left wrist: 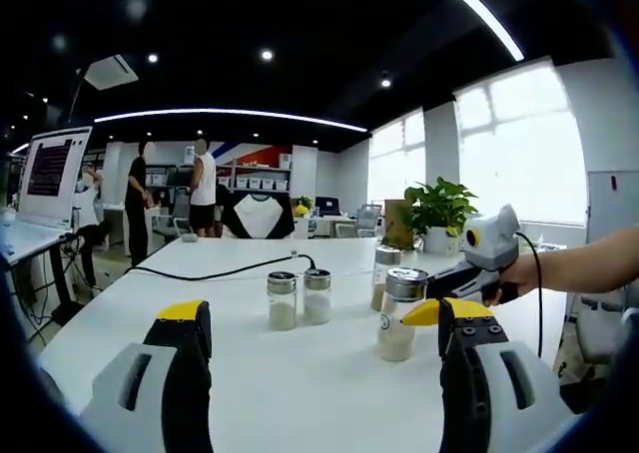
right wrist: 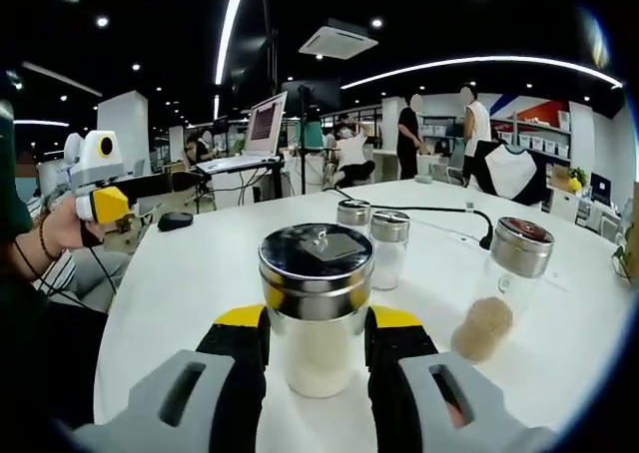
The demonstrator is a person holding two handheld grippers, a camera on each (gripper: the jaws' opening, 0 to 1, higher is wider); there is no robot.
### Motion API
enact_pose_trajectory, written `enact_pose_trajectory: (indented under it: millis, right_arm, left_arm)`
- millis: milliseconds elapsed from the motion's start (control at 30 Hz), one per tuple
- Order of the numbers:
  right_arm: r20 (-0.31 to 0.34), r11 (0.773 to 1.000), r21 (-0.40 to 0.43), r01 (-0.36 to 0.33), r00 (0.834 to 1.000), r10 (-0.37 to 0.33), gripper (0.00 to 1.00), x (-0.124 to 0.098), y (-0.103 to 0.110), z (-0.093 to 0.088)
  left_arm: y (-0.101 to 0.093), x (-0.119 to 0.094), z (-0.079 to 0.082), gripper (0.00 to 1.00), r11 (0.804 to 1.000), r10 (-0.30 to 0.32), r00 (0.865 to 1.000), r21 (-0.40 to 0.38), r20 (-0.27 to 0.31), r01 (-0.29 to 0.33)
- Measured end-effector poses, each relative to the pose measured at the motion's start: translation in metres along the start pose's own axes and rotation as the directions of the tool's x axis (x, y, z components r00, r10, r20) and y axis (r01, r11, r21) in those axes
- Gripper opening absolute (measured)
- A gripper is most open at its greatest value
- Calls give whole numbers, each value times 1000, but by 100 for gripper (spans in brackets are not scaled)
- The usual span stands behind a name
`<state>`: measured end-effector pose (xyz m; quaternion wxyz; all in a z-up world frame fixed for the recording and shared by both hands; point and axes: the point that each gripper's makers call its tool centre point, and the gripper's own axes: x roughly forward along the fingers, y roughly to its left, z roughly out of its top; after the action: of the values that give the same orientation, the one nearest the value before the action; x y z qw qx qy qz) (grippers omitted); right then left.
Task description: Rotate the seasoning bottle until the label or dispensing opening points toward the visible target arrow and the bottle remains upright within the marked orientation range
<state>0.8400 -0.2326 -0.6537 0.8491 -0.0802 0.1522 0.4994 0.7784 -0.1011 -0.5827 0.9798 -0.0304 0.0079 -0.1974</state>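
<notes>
The right hand-held gripper (right wrist: 317, 338) is clamped on the seasoning bottle (right wrist: 316, 308); its two yellow-tipped jaws press the glass body from both sides. The bottle stands upright on the white counter (right wrist: 180, 273), long axis vertical, with its dark metal cap (right wrist: 317, 251) facing up; which way the opening points I cannot tell. It holds white powder. Just beyond it stand two small shakers (right wrist: 372, 238) close together, and to the right of the jaws a tilted jar (right wrist: 502, 285) with brown grains. The left hand-held gripper (left wrist: 319, 328) hangs above the counter with its jaws wide apart. A small round label on the bottle (left wrist: 399, 313) is too small to read.
</notes>
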Motion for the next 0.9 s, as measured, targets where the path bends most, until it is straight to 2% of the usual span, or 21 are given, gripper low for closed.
enact_pose_trajectory:
  millis: [167,333,467,533,600,700,767,900]
  right_arm:
    - [6,1000,10,-7,1000,7,37,0,0,-1]
    - [53,996,93,9,998,-14,38,-1,0,-3]
    - [51,994,102,32,998,-38,48,-3,1,-12]
    - [68,993,111,44,996,-52,48,-6,2,-12]
    - [78,989,129,76,993,-86,49,-9,0,-12]
    - [92,980,21,197,976,-198,52,-14,-8,-7]
    - [108,979,52,198,973,-203,53,-13,-2,-3]
    - [119,948,74,308,942,-315,54,-15,-11,6]
  left_arm:
    - [-1,0,1,100,1000,0,1000,1,-3,0]
    - [-2,0,0,100,1000,-1,1000,3,-11,1]
    - [3,-3,2,100,1000,7,1000,6,-8,-7]
    - [5,-3,4,100,1000,10,1000,9,-5,-10]
    - [6,-4,3,100,1000,14,1000,10,-7,-14]
    - [7,-4,3,100,1000,17,1000,8,-7,-17]
    - [8,-4,2,100,1000,21,1000,5,-9,-21]
    - [10,-3,2,100,1000,24,1000,2,-12,-24]
